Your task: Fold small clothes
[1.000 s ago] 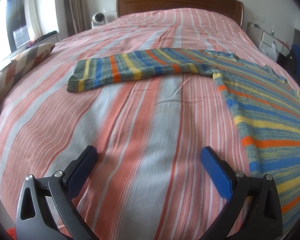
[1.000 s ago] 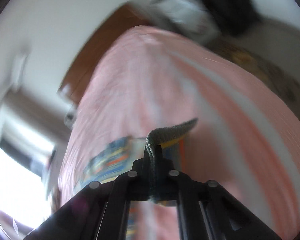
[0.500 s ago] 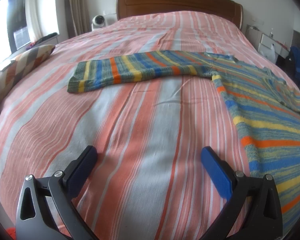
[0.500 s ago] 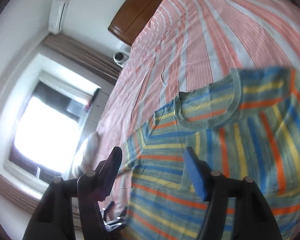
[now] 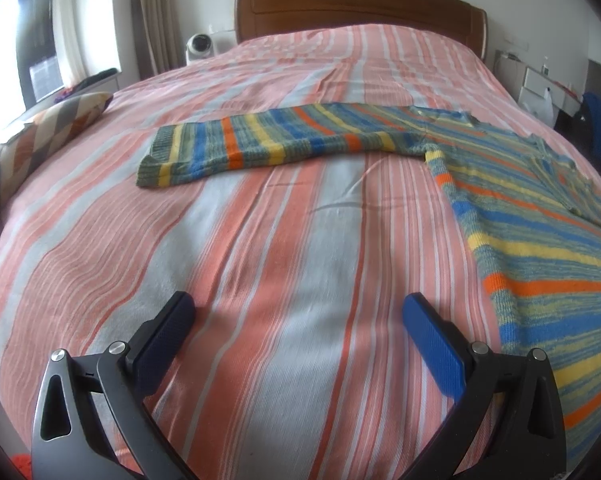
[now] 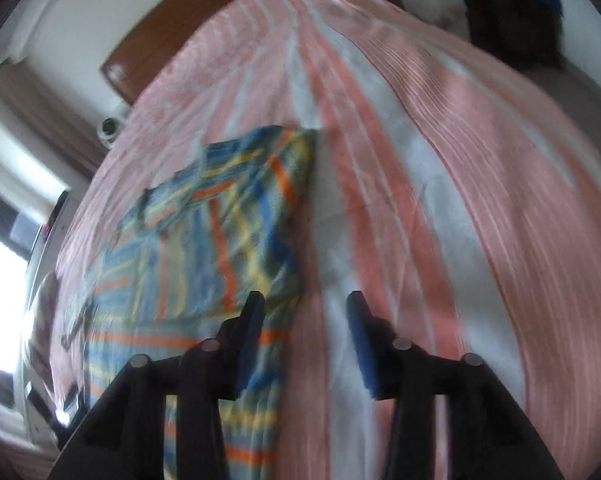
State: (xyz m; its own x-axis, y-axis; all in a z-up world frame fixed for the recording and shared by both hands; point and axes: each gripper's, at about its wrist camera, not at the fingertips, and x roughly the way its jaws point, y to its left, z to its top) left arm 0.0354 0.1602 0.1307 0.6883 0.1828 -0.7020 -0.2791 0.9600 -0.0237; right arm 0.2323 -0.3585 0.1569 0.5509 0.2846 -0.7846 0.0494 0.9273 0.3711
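Left wrist view: bed (image 5: pixel 260 240) with pink, orange and grey striped cover, wooden headboard (image 5: pixel 360 4) at its far end; unchanged from a second ago. Striped knit sweater (image 5: pixel 520 216) lies flat on the cover at right, one sleeve (image 5: pixel 260 144) stretched out leftward; its far sleeve now rests folded over the body, where earlier it was lifted. Patterned cushion (image 5: pixel 48 136) at the left edge. Left gripper (image 5: pixel 298 320): spread wide, empty, above bare cover, unmoved.

Right wrist view, blurred: right gripper (image 6: pixel 306 320), a second ago pinched on the sweater's ribbed edge, now empty, jaws partly apart and closing, above the sweater's (image 6: pixel 220 220) right border.
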